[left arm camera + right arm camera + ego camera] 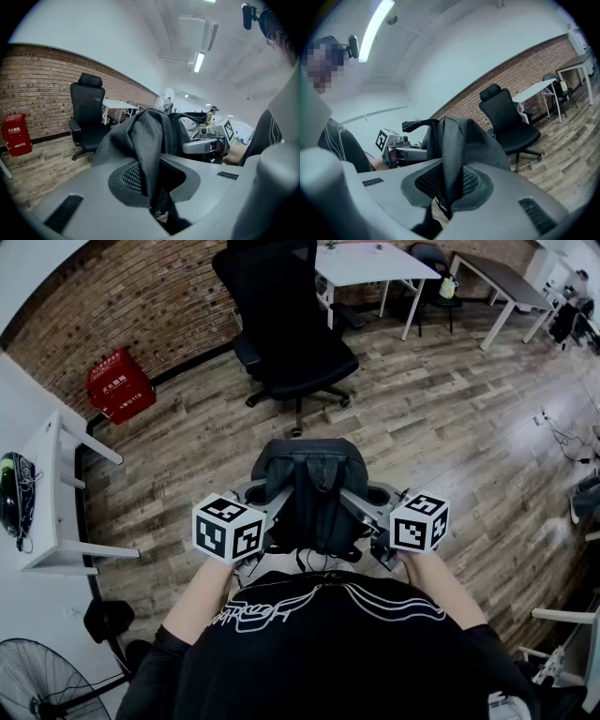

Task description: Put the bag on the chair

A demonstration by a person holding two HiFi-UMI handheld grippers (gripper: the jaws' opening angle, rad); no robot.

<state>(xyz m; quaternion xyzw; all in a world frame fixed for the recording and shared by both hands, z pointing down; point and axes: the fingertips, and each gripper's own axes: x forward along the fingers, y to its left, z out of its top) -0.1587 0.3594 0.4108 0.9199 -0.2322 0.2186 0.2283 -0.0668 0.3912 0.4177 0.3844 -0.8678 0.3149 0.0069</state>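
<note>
A dark grey backpack (309,488) hangs in the air in front of the person, carried by its two shoulder straps. My left gripper (272,498) is shut on the left strap (150,164); the bag's body (136,136) shows just beyond the jaws. My right gripper (361,504) is shut on the right strap (452,159), with the bag (483,140) behind it. The black office chair (291,343) stands on the wooden floor a short way ahead, seat empty. The same chair (86,117) appears in the left gripper view, and the chair (508,122) also in the right gripper view.
A white table (370,263) stands behind the chair, with a darker table (502,282) farther right. A red crate (120,385) sits by the brick wall. A white side table (61,493) and a fan (37,681) are at the left.
</note>
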